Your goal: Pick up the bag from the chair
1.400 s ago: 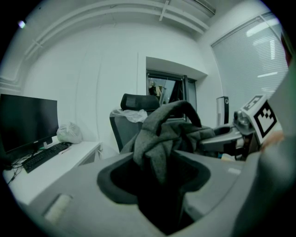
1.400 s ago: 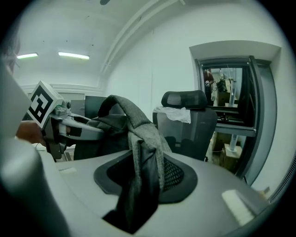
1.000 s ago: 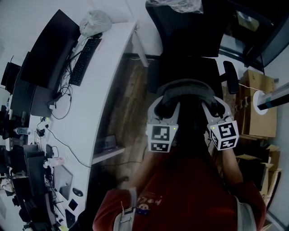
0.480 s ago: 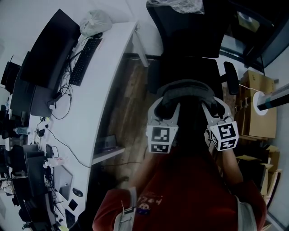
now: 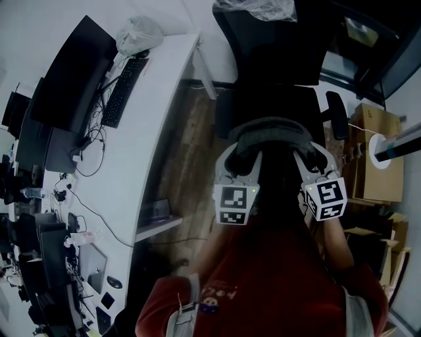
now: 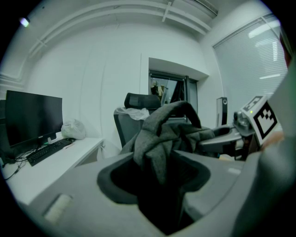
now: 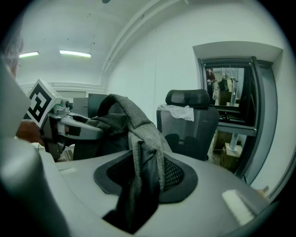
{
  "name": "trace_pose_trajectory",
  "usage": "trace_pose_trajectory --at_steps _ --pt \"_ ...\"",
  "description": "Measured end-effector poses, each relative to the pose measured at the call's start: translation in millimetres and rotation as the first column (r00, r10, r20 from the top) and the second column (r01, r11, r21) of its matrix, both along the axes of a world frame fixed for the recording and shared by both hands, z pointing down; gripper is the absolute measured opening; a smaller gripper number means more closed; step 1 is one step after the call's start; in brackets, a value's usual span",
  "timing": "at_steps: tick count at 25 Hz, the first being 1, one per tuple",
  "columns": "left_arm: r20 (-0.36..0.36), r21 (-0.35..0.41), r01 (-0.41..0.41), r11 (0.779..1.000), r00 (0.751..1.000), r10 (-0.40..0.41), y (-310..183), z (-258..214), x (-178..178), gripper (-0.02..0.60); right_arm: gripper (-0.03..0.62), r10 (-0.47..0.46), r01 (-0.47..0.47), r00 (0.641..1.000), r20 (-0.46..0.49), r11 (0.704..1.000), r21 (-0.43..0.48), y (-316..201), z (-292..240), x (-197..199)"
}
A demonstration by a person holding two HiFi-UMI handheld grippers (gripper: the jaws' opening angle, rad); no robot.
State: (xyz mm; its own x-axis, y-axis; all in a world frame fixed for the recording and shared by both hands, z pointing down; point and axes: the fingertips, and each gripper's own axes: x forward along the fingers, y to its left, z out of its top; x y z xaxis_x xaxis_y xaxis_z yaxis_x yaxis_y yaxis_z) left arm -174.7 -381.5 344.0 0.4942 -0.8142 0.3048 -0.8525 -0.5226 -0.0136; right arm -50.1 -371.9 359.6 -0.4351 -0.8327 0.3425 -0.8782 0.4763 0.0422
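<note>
A person in a red top (image 5: 263, 283) stands in front of a black office chair (image 5: 270, 59) and holds a grey bag (image 5: 271, 133) up between two hand-held grippers. The left gripper (image 5: 228, 160) has its fingers closed on a fold of the bag's grey fabric, which bunches up out of the gap between them. The right gripper (image 5: 317, 156) likewise has its fingers clamped on the cloth, with a strip of grey weave and darker lining drawn down between them. The bag hangs between the two grippers on the near side of the chair, below the backrest and over the front of the seat. Whether its underside touches the seat cannot be told from any view. Both gripper views show the chair's backrest and headrest standing clear behind the raised fabric.

A crumpled white plastic sheet (image 5: 253, 8) lies draped over the top of the chair's backrest. To the left of the chair runs a long white surface (image 5: 158, 125) carrying a black keyboard (image 5: 123, 89), a dark monitor (image 5: 69, 72) and a tied white plastic sack (image 5: 138, 31) at its far end. To the right of the chair, cardboard boxes (image 5: 375, 155) are stacked beside its armrest (image 5: 335, 113).
</note>
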Motion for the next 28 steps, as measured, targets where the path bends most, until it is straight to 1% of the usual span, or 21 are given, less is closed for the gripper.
trace_pose_trajectory --at_steps 28 --pt "0.003 0.001 0.0 1.0 1.0 0.0 -2.9 -4.8 3.2 0.21 0.144 -0.002 0.002 1.0 -0.007 1.0 0.003 -4.5 -3.6 2.8"
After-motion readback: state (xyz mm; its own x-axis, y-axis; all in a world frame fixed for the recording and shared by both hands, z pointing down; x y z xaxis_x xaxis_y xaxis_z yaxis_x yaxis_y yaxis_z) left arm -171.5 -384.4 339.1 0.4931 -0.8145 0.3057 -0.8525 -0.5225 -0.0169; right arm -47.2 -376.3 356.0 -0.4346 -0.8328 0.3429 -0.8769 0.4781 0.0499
